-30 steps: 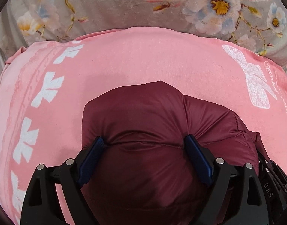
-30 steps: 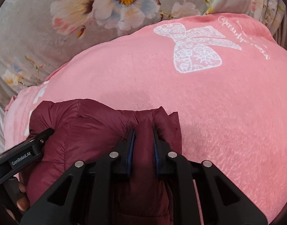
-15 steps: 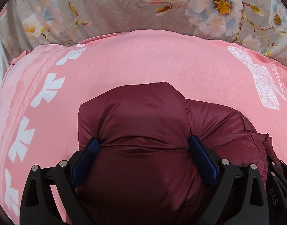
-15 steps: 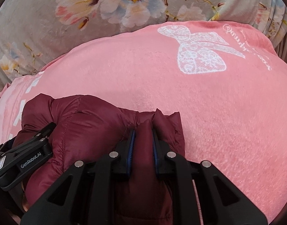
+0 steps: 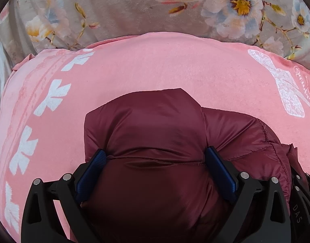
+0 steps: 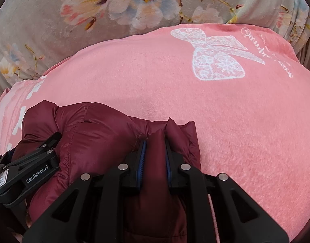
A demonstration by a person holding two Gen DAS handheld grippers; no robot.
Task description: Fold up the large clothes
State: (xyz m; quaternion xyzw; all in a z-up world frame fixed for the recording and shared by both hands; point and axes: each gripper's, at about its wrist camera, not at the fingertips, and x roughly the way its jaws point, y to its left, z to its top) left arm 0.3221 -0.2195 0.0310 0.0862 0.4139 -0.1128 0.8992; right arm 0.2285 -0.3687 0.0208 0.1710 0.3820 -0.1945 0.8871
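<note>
A maroon puffer jacket lies bunched on a pink blanket. My left gripper has its jaws wide apart with a thick bulge of the jacket filling the gap and touching both blue pads. My right gripper is shut on a narrow fold of the same jacket near its right edge. The left gripper's body shows at the lower left of the right wrist view, and the right gripper's body shows at the left wrist view's right edge.
The pink blanket has a white bow print at the far right and a row of white bows along its left side. A grey floral bedspread lies beyond it.
Both grippers have drawn back slightly towards me with the jacket. More floral bedspread shows at the top of both views. The holds are unchanged.
</note>
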